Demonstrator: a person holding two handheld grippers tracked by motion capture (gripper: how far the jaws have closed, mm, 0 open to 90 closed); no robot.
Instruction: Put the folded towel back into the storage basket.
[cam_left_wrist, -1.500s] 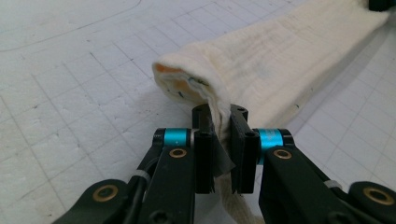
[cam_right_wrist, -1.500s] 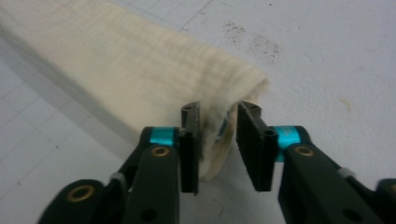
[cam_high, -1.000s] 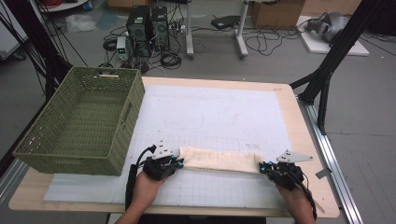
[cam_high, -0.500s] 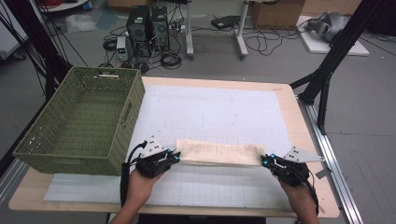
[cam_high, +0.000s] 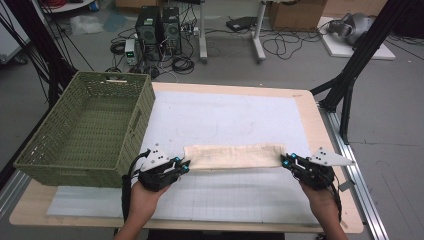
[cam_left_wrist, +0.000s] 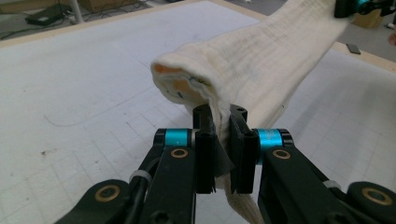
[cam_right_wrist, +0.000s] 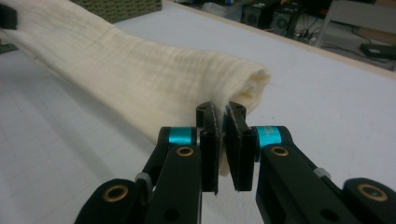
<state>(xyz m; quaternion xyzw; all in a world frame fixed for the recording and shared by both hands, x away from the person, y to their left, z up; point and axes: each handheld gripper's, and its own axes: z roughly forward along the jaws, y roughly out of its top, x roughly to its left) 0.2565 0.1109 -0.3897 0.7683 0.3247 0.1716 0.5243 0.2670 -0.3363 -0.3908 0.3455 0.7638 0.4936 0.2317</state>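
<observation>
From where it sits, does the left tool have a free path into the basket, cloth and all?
Probably yes. The left tool, shut on the cloth, sits right beside the basket, whose top is open and inside bare. The near wall stands higher, so a lift comes first, and the right tool must follow or release.

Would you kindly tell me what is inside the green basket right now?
The basket looks empty: in the high view only its woven floor and inner walls show. The strip of floor just behind its near wall is hidden. The cloth hangs between the grippers, outside it.
</observation>
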